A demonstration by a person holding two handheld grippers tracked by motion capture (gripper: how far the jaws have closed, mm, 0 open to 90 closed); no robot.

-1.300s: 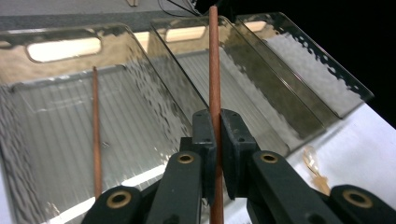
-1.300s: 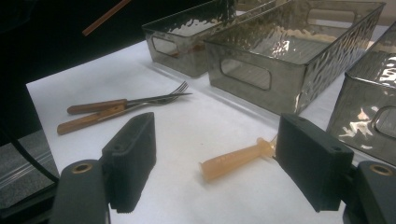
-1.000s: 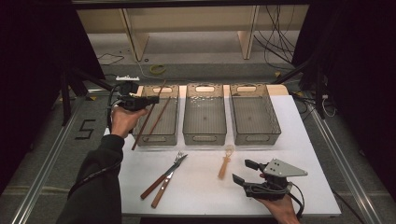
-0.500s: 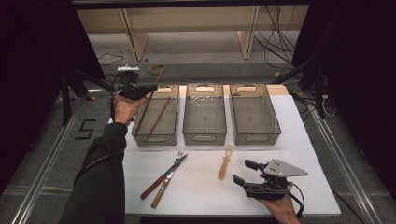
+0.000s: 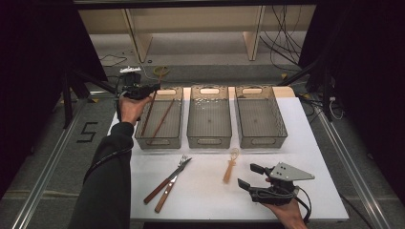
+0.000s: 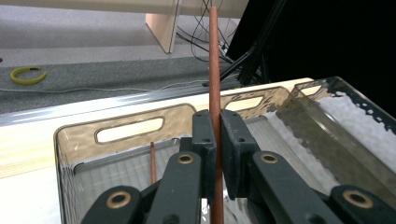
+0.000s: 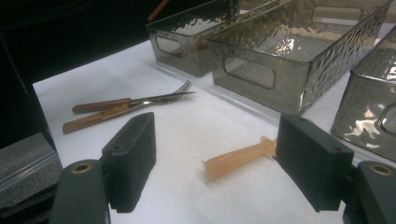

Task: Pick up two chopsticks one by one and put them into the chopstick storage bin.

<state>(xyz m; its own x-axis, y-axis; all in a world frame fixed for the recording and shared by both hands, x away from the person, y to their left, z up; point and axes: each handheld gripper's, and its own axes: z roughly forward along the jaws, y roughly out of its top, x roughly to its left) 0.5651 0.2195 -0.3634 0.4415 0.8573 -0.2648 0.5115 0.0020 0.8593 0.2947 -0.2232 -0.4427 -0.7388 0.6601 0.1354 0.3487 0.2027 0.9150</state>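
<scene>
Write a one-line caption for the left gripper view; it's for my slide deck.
Left gripper shut on a brown chopstick, upright over the left clear bin with another chopstick inside.

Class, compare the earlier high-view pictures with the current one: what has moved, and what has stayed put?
The left claw, shut on a brown chopstick, has moved away from the person, towards the far end of the left bin, where another chopstick lies. The right claw stays open near the table's front; forks and the tan utensil are unmoved.

Two wood-handled forks (image 5: 167, 183) lie crossed on the white worktop (image 5: 205, 200), a tan spoon (image 5: 231, 165) near them; the middle bin (image 5: 209, 117) and right bin (image 5: 260, 117) stand side by side.
</scene>
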